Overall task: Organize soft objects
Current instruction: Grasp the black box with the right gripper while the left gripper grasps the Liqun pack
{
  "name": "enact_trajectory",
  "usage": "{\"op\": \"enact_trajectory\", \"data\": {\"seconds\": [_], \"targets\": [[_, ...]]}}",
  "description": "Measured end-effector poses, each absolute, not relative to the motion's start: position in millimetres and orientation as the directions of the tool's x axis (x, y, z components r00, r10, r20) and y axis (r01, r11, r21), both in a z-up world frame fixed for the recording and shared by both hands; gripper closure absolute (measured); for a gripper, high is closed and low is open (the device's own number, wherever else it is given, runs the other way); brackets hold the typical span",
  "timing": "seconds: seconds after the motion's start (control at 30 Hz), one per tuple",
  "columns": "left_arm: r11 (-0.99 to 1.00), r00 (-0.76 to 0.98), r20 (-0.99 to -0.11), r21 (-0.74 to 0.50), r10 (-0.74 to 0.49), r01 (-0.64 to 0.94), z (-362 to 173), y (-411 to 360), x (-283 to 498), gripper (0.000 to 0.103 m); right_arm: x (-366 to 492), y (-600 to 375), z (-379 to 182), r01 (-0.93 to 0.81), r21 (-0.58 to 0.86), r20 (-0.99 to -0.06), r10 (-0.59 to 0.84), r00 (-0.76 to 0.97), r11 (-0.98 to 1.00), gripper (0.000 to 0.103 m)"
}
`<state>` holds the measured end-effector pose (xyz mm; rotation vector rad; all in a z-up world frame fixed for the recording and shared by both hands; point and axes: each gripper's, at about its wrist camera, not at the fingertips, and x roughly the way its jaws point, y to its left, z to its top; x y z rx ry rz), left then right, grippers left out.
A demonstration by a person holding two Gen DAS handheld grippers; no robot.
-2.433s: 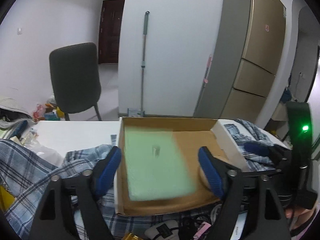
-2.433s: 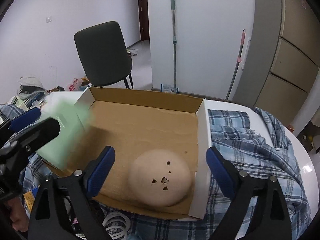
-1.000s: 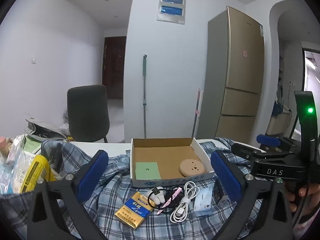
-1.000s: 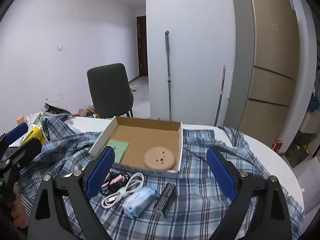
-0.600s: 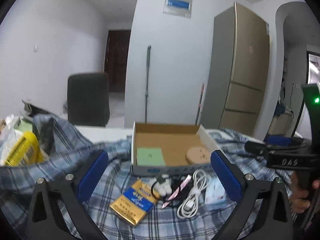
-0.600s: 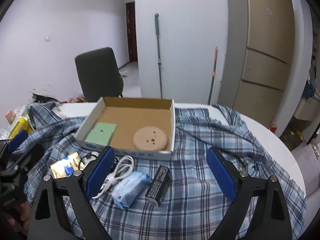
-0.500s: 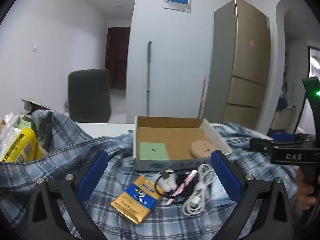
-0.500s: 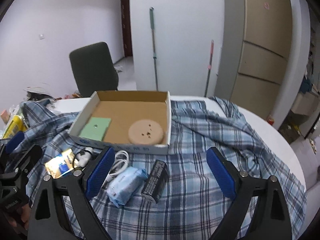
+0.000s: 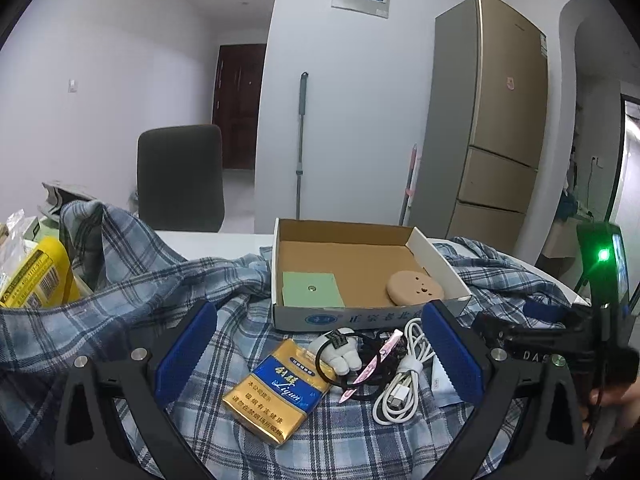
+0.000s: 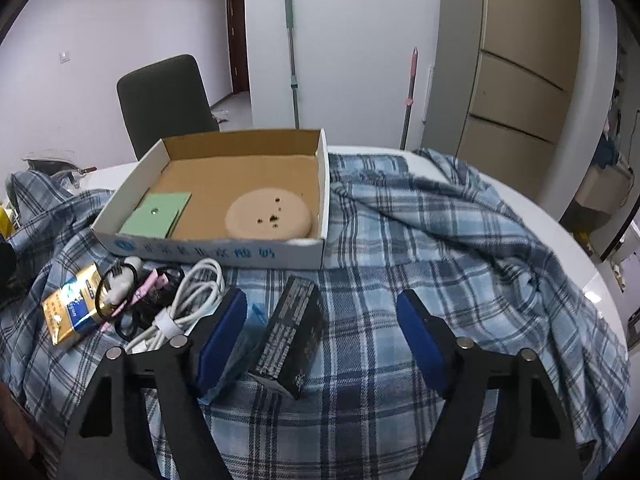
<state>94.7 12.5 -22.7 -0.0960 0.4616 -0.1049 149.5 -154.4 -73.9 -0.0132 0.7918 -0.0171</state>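
**Right gripper closing over the dark packet, box ahead**

I had the right gripper (image 10: 320, 336) angled down over the plaid cloth (image 10: 460, 248). Its blue pads were spread but the jaws were closing. Between them lay a dark packet (image 10: 294, 336), untouched by either pad as far as I could see. The packet's long axis ran away from me, roughly along the direction the fingers pointed, leaning slightly right at the far end. It sat closer to the left pad than the right. Under that left pad, partly hidden, was a pale blue tissue pack (image 10: 244, 344), which I judged soft.

Straight beyond the packet stood the open cardboard box (image 10: 208, 252). Inside it lay a green flat pad (image 10: 158, 216) at the left and a round beige puff (image 10: 268, 216) toward the right.

My left gripper (image 9: 320, 348) hung with jaws wide apart and held nothing. Below it lay a gold and blue carton (image 9: 276, 392), a white cable (image 9: 400, 384) and a small tangle of other items.

I judged the right hand nearer the packet and the tissue pack. The next move turned on which of the two the pads would catch.
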Motion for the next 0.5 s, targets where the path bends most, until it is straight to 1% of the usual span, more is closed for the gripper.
{"op": "enact_trajectory", "data": {"seconds": [0.03,0.1,0.17,0.23,0.3,0.33,0.4,0.43,0.5], "targets": [[0.989,0.888,-0.443,-0.123,-0.124,0.076,-23.4,13.7,95.8,0.0,149.4,-154.1,-75.9,0.014,-0.023,-0.712,-0.026,0.702,1.0,0.028],[0.988,0.885,-0.447,-0.135,-0.127,0.073,-24.2,15.8,96.8,0.0,150.8,-153.4,-80.2,0.018,-0.032,-0.721,-0.035,0.693,0.999,0.032],[0.988,0.885,-0.449,-0.139,-0.124,0.068,-25.0,16.6,97.3,0.0,154.2,-154.2,-85.8,0.006,-0.016,-0.743,-0.016,0.669,1.0,0.048],[0.988,0.885,-0.449,-0.138,-0.124,0.068,-25.2,16.0,96.9,0.0,155.6,-155.8,-88.6,-0.013,0.017,-0.754,0.021,0.657,1.0,0.056],[0.989,0.885,-0.449,-0.133,-0.122,0.069,-25.3,15.6,96.7,0.0,155.0,-155.3,-88.5,-0.02,0.019,-0.753,0.028,0.658,1.0,0.062],[0.989,0.885,-0.449,-0.132,-0.122,0.069,-25.5,15.5,96.4,0.0,154.6,-154.2,-88.7,-0.023,0.016,-0.752,0.028,0.659,1.0,0.069],[0.989,0.883,-0.454,-0.132,-0.122,0.069,-26.1,15.8,97.5,0.0,154.5,-150.9,-90.0,-0.043,0.014,-0.752,0.039,0.658,0.999,0.078],[0.988,0.881,-0.456,-0.137,-0.122,0.066,-26.3,17.1,98.2,0.0,154.2,-149.1,-90.2,-0.046,0.005,-0.752,0.034,0.658,0.999,0.085],[0.989,0.881,-0.459,-0.137,-0.119,0.062,-26.0,17.8,98.3,0.0,154.0,-146.8,-89.5,-0.048,-0.009,-0.751,0.025,0.66,0.999,0.086]]}}
